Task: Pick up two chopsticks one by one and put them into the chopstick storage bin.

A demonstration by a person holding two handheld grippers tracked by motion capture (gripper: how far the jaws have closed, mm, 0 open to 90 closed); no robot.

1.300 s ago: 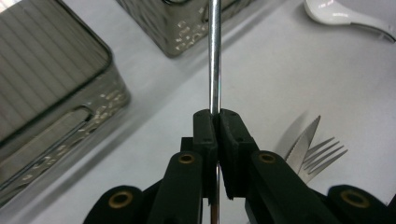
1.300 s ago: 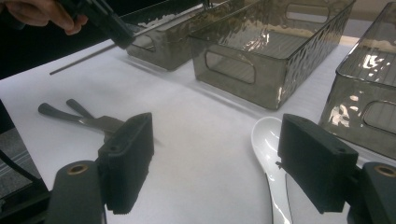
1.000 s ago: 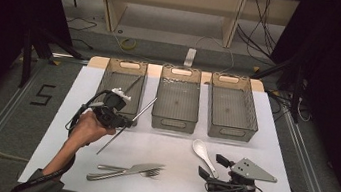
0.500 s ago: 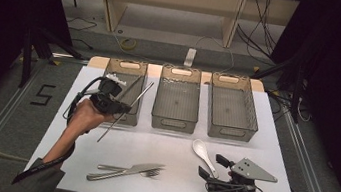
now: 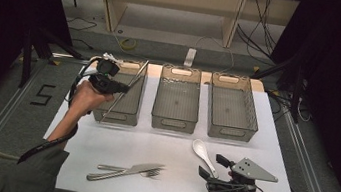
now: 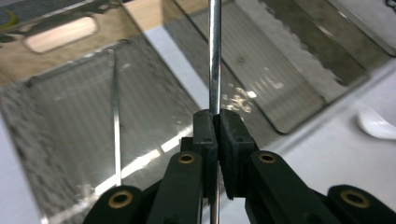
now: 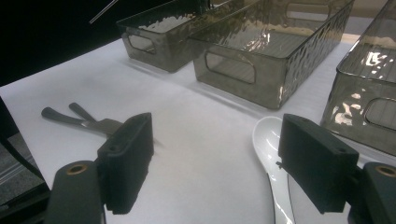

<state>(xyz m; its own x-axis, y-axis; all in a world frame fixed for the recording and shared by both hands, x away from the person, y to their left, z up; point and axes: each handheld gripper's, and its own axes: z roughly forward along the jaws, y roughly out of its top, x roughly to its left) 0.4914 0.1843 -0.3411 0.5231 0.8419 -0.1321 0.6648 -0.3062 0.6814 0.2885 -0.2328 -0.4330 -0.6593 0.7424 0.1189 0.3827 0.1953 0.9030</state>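
Note:
A long thin metal rod (image 5: 135, 79) is pinched in my left gripper (image 5: 124, 88), which is shut on it above the leftmost smoked-plastic bin (image 5: 119, 116). In the left gripper view the pads (image 6: 206, 126) clamp the rod (image 6: 214, 56), which runs on past them over the bin's floor (image 6: 70, 121). What looks like a second thin metal stick (image 6: 115, 126) lies in that bin. My right gripper (image 5: 213, 166) rests on the white mat at the front right, jaws wide open and holding nothing. A white ceramic spoon (image 7: 268, 140) lies just ahead, between its fingers (image 7: 128, 154).
Two more bins stand in the row, a middle bin (image 5: 173, 123) and a right bin (image 5: 230, 131). A knife and a fork (image 5: 128, 169) lie together at the front centre of the mat (image 5: 171, 146). The table edge runs close behind the bins.
My left hand carried the rod up and away from the person, from in front of the left bin to above it. The right gripper stayed put.

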